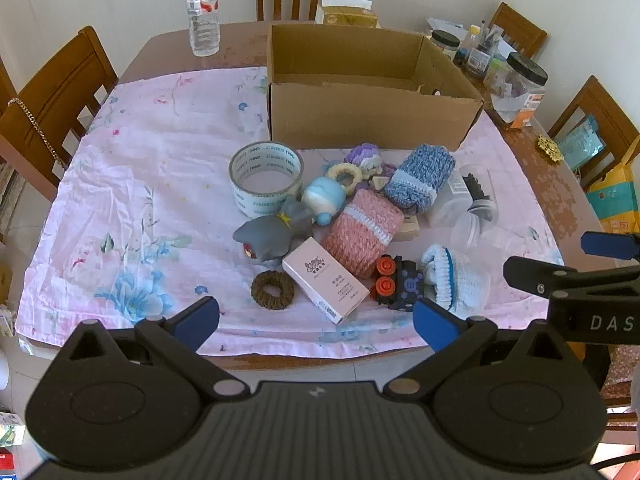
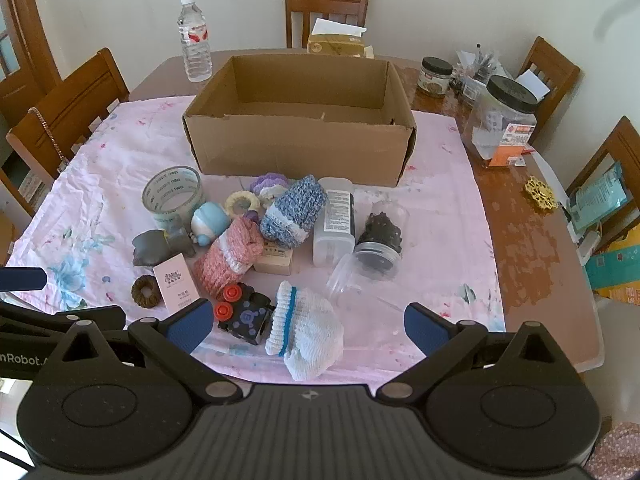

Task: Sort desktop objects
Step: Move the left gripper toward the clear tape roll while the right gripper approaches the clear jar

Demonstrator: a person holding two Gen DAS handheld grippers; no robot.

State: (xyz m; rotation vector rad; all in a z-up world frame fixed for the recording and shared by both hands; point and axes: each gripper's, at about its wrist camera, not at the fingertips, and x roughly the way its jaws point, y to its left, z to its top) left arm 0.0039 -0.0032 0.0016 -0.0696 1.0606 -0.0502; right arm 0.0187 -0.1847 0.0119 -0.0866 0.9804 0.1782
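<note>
Left gripper (image 1: 316, 322) and right gripper (image 2: 306, 326) both spread wide, nothing between jaws, hovering at near edge of surface (image 2: 532, 248) over the pile. Pile sits mid-cloth, just in front of empty cardboard box (image 2: 300, 152) at 12 o'clock. White knit hat (image 2: 306, 334) nearest right gripper: soft, light, squashes, pinch the ribbed cuff. Black toy train (image 2: 242, 318) touching it at 9 o'clock, rigid, take across body. Pink carton (image 1: 325, 286) light, stiff, probably slick, grip narrow sides. Tape roll (image 1: 266, 184) at 10 o'clock, stiff ring, grab through wall. Clear jars (image 2: 378, 246) on their sides at 2 o'clock, smooth, may roll. Items overlap, so lifting one may drag neighbours. Water bottle (image 2: 195, 40) far back, clear of path.
</note>
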